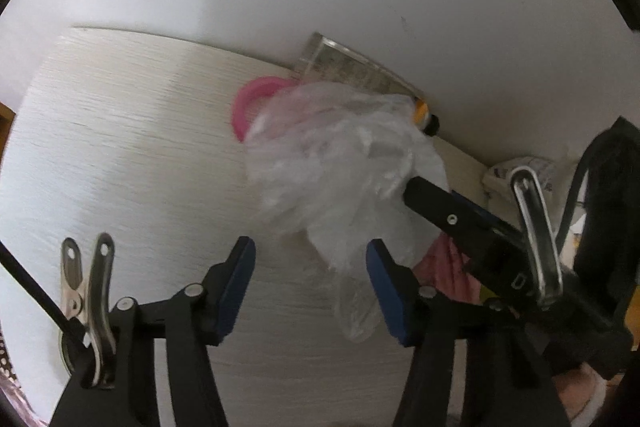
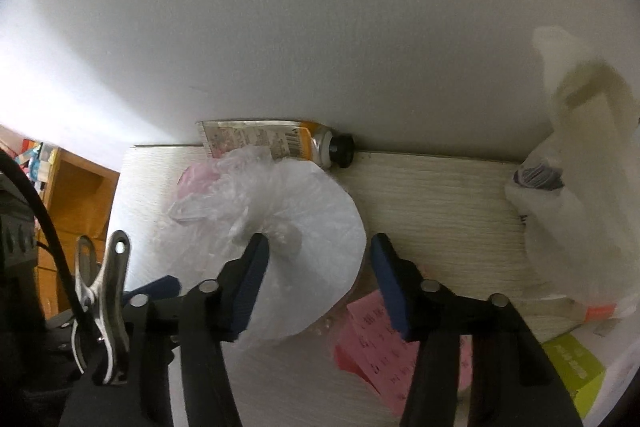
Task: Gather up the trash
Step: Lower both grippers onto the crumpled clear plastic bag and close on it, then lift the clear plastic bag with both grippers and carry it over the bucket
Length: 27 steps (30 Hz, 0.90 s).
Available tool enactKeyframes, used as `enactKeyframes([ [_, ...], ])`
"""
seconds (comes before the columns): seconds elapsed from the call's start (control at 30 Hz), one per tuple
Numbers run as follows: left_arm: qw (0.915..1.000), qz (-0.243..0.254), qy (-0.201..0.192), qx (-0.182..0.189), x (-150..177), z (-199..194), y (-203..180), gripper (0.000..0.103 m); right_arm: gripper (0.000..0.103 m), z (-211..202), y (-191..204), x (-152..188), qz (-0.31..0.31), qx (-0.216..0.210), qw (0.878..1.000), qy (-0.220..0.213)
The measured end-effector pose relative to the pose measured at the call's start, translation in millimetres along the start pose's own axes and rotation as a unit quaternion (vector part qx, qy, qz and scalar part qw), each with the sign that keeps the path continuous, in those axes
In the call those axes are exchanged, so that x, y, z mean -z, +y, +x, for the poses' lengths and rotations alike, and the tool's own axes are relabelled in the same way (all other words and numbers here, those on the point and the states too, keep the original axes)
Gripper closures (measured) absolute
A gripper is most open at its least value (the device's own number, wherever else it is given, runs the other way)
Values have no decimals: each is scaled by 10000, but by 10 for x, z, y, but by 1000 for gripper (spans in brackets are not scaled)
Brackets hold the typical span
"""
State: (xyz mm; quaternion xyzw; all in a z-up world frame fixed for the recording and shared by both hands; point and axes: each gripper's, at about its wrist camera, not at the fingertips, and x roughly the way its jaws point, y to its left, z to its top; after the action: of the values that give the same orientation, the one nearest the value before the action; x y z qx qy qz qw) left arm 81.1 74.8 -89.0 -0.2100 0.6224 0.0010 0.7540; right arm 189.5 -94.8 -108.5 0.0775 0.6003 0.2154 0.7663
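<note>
A crumpled clear plastic bag lies on the pale wood table, draped over a white round lid or disc. My left gripper is open, its blue pads either side of the bag's near end. My right gripper is open over the white disc, its left pad touching the plastic. It shows in the left wrist view as a black finger reaching into the bag from the right. A squeezed tube with a black cap lies against the wall.
A pink ring lies behind the bag. A pink paper slip lies under my right gripper. A white plastic bag stands at the right by the wall. A green and white box sits at the near right.
</note>
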Motion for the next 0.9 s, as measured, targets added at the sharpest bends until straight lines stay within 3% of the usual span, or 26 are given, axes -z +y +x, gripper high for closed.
enactKeyframes([
  [0.17, 9999, -83, -4, 137, -90, 74, 39, 69, 67, -61, -183, 58, 178, -254, 9995, 43],
  [0.2, 9998, -84, -4, 166, -98, 80, 47, 77, 72, -85, -207, 60, 211, -281, 9994, 49],
  [0.3, 9997, -86, -37, 204, -85, 60, 120, 89, 90, -180, -275, 75, 276, -316, 9991, -44],
  [0.47, 9981, -376, -52, 480, -30, -102, 287, 95, 100, -408, -373, 77, 334, -497, 9981, -172],
  [0.6, 9988, -273, -153, 380, 5, -219, 314, 95, 100, -481, -345, 47, 425, -684, 9966, -157],
  [0.9, 9984, -186, -318, 426, 107, -365, 129, 95, 100, -686, -112, 31, 18, -571, 9976, -395],
])
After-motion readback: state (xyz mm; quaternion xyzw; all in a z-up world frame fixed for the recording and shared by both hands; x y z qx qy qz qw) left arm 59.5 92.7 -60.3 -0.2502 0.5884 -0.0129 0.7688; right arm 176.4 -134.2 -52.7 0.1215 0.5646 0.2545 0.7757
